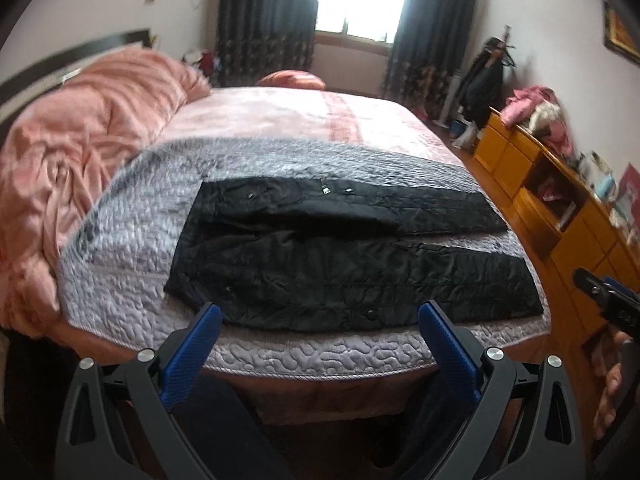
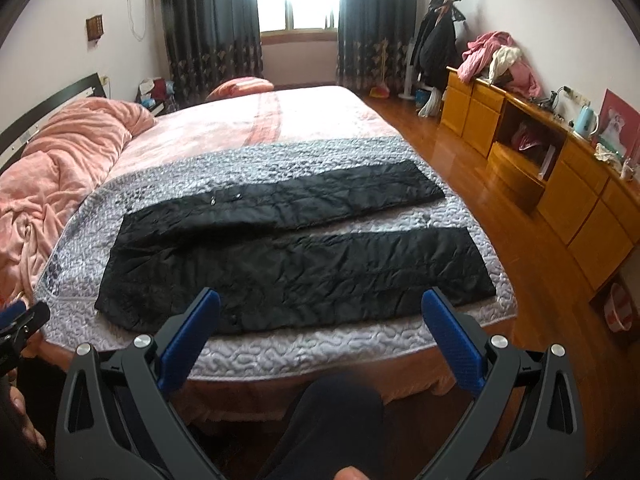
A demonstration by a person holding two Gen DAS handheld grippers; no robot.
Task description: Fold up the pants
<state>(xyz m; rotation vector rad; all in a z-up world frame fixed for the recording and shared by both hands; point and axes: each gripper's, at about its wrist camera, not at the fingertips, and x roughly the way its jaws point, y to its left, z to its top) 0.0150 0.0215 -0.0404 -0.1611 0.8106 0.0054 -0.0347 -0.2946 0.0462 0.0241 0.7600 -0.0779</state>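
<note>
Both tongs hang spread wide over the near edge of the bed: the left gripper [image 1: 320, 316] and the right gripper [image 2: 320, 306] hold nothing and touch nothing. Black quilted pants [image 2: 288, 256] lie flat across the grey quilted bedspread [image 2: 304, 350], waist to the left, legs running right, slightly parted. Risk ahead, I'd say: slick padded fabric could slip from the blue pads [image 1: 192, 354], or a pinch could snag the bedspread underneath and drag it along, skewing the fold.
</note>
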